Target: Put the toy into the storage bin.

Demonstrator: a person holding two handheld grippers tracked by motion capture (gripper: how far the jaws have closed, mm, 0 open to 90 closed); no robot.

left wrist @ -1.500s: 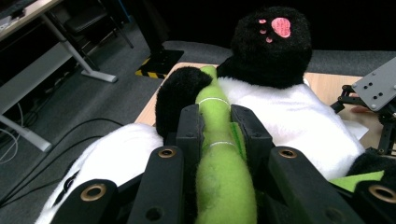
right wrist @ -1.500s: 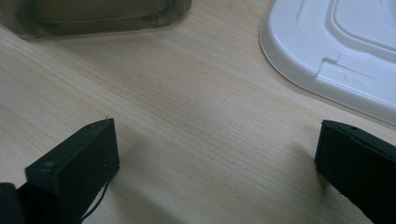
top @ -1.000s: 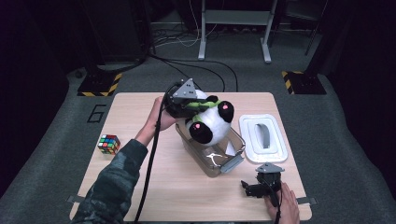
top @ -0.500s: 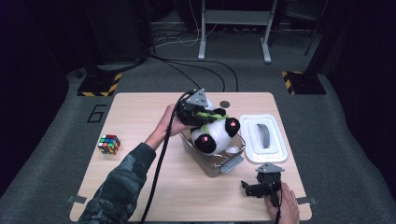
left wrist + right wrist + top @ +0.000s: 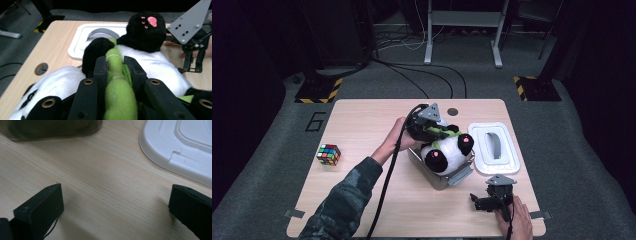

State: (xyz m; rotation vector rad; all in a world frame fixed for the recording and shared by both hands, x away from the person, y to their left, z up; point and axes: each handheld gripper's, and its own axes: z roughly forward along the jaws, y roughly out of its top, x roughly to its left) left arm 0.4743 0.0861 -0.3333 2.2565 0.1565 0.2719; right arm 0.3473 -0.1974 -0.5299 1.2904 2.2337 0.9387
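Observation:
A black-and-white panda plush [image 5: 447, 150] lies partly inside a clear grey box [image 5: 447, 179] at the table's middle. My left gripper [image 5: 432, 131] is above the box's far-left side, shut on the green plush stalk [image 5: 116, 75] that the panda [image 5: 155, 62] hugs. Both jaws press on the stalk's sides. The box's white lid [image 5: 494, 147] with a grey handle lies flat just right of the box. My right gripper [image 5: 479, 202] rests on the table near the front right edge, open, with bare wood between its fingers [image 5: 45, 202].
A Rubik's cube [image 5: 328, 154] sits on the table's left side. A round hole [image 5: 453, 111] is in the tabletop behind the box. The lid's corner [image 5: 180, 147] and the box's wall [image 5: 50, 127] lie just ahead of the right gripper.
My left gripper has carried the panda to the right and downward, so the plush now sits lower in the box. The right gripper has stayed in place.

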